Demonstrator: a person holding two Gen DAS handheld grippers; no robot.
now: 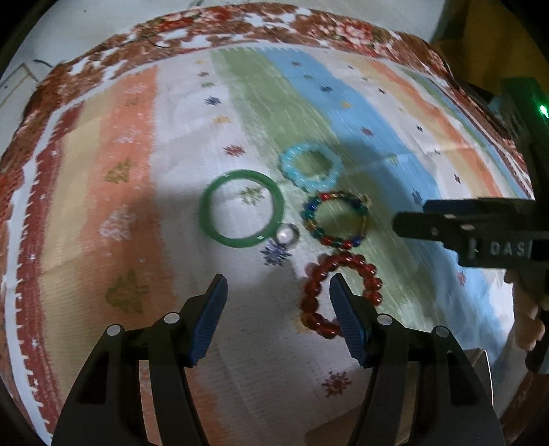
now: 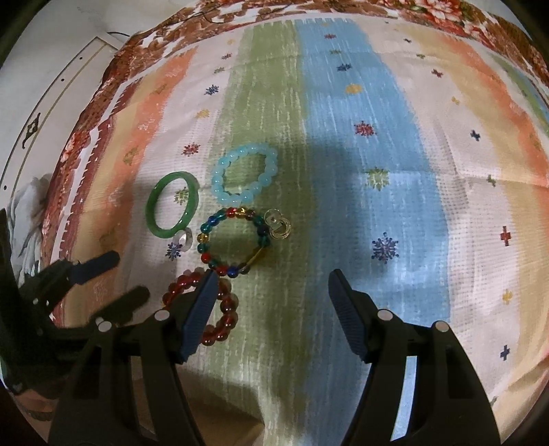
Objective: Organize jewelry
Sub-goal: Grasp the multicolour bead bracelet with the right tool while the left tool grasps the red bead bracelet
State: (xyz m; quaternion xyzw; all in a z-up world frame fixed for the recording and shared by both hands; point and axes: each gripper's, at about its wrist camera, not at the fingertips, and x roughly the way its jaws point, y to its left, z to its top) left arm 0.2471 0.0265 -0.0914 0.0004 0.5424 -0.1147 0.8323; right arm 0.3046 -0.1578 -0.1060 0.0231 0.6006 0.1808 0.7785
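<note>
Both grippers hover apart-fingered and empty over jewelry bunched on the striped cloth (image 2: 394, 144).

Left gripper (image 1: 278, 284) and right gripper (image 2: 271, 281) each stand about half open, holding nothing. Pieces, large to small: green bangle (image 1: 209, 219), light-blue bead bracelet (image 1: 310, 168), multicolour bead bracelet (image 2: 233, 242), red bead bracelet (image 1: 308, 302), gold rings (image 2: 279, 224), pearl ring (image 1: 286, 235). Likely best: take an outlying piece first; lower fingers astride one strand, so neighbours touching it aren't dragged.

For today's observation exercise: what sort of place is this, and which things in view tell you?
Probably a home, perhaps a bed or table: a striped cloth over a floral cover, with a green bangle and red bead bracelet lying loose.
</note>
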